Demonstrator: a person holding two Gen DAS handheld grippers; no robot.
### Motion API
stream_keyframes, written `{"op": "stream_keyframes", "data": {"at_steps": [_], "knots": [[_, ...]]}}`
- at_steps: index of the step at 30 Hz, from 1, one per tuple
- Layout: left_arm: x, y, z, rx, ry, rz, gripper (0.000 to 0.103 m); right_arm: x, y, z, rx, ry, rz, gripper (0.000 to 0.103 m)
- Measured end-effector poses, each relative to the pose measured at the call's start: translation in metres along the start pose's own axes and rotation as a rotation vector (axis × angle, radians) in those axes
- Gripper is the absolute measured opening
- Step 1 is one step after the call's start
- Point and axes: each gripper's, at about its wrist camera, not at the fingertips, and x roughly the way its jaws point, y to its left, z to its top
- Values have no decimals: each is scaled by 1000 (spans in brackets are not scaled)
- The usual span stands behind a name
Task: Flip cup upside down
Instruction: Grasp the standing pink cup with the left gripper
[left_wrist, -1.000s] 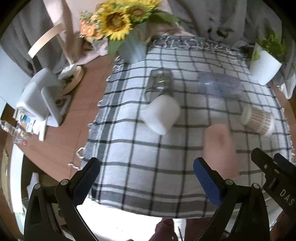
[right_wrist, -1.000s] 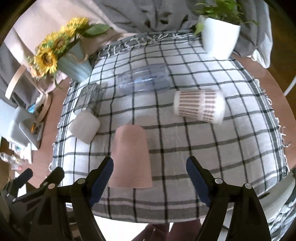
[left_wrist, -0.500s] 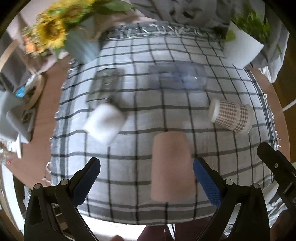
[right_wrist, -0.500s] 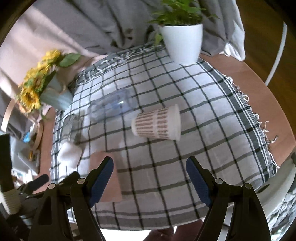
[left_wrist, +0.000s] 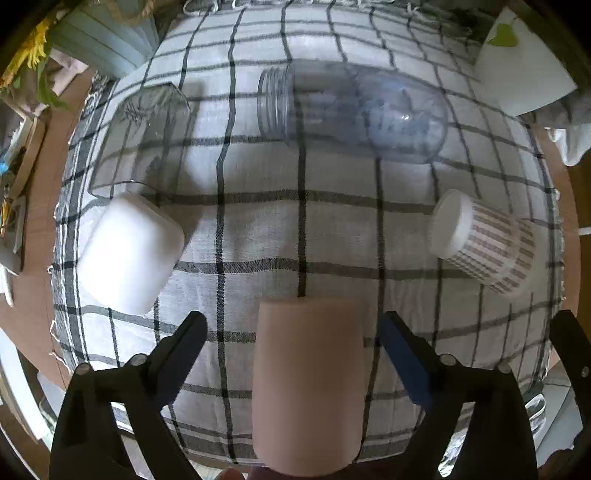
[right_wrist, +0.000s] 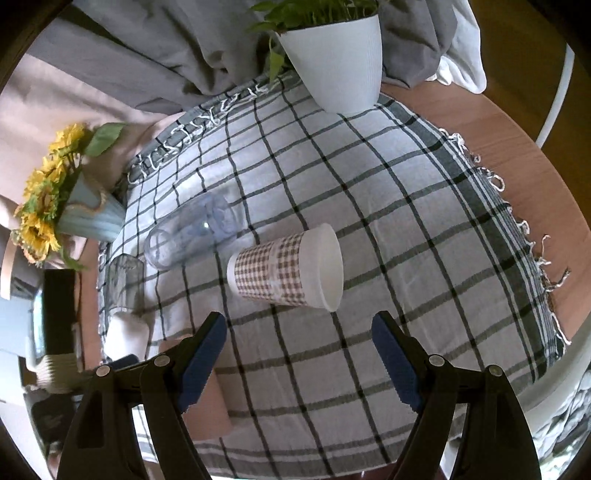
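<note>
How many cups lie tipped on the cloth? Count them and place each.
5: pink cup nearest, between the left gripper fingers; white cup left; clear glass behind it; clear tumbler far centre; checked cup right.

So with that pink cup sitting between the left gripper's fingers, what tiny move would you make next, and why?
Probably close the left gripper on the pink cup. The cup lies on its side on the checked cloth, already between the open fingers, which do not yet touch it. A firm hold seems needed before it can be lifted and turned mouth-down.
</note>
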Motion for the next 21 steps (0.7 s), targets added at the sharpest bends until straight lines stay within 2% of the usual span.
{"op": "stream_keyframes", "data": {"at_steps": [3, 10, 16, 21], "knots": [[8, -2, 3, -12, 21, 10, 83, 7, -2, 4, -1, 17, -3, 81], [26, -5, 4, -25, 71, -19, 62, 18, -7, 13, -10, 43, -4, 81], [15, -7, 4, -46, 33, -15, 62, 20, -9, 16, -15, 47, -5, 81], [-10, -1, 7, -70, -54, -15, 62, 17, -8, 22, -17, 36, 14, 81]]}}
